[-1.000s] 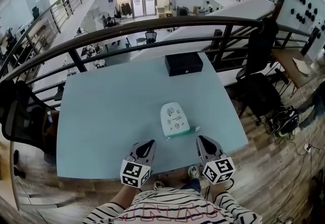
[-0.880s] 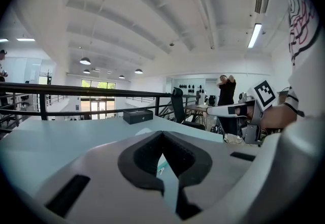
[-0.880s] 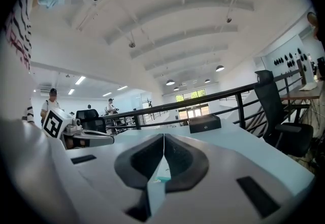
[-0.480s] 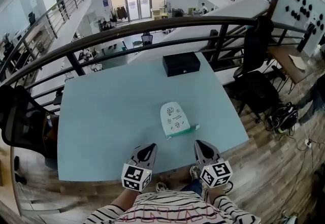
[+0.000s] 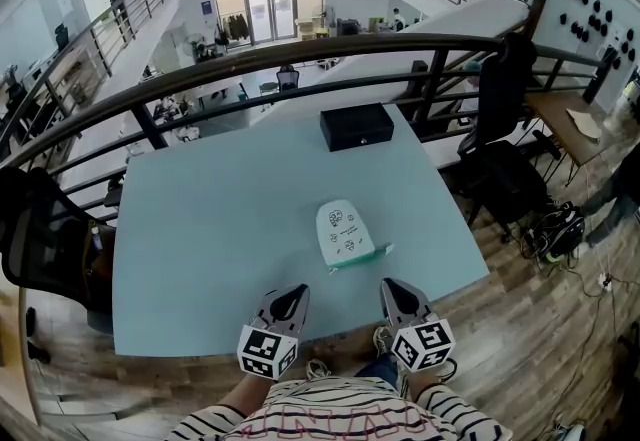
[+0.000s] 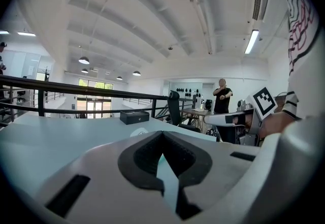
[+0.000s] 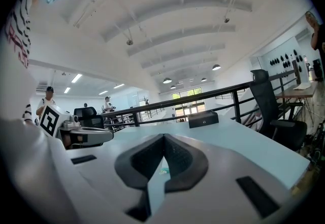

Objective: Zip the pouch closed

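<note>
White plastic jaws on your left hand-held gripper (image 5: 293, 292) and right hand-held gripper (image 5: 388, 286): both pairs pressed together, nothing between them, held over the near edge of the counter (image 5: 200, 219). The pouch (image 5: 343, 229) lies ahead, between the two and apart from both, slightly nearer the right. Its long axis runs away from you, rounded end far. The green zip edge (image 5: 357, 259) is the near end and runs crosswise. Puller position too small to tell.
</note>
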Tool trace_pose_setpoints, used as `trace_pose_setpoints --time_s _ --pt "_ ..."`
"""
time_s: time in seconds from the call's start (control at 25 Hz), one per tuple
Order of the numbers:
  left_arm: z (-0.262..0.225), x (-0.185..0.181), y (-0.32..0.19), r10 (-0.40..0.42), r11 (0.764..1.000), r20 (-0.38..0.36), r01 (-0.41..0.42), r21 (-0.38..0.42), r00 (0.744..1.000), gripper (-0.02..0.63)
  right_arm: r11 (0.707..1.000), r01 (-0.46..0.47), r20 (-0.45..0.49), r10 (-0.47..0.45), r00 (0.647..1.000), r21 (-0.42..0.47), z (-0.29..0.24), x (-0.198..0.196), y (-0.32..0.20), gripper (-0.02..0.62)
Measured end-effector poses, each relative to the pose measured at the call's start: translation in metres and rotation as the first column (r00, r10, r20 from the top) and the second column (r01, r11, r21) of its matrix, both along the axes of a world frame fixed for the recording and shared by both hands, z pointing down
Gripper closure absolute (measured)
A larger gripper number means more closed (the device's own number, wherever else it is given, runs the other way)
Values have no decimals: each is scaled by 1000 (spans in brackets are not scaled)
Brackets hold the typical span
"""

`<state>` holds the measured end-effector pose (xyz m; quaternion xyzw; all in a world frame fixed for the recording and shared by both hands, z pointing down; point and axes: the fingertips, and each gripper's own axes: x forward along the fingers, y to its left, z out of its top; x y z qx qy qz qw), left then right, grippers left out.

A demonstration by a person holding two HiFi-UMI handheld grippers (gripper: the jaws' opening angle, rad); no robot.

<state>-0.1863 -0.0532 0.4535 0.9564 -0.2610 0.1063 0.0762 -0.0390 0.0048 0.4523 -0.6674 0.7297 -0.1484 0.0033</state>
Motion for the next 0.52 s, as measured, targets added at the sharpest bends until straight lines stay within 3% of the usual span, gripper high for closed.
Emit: trace_pose_setpoints --time_s 0.52 --pt "-3 -1 -10 -3 1000 0 3 5 1000 583 1000 7 -8 -7 1000 -11 -1 -3 -11 569"
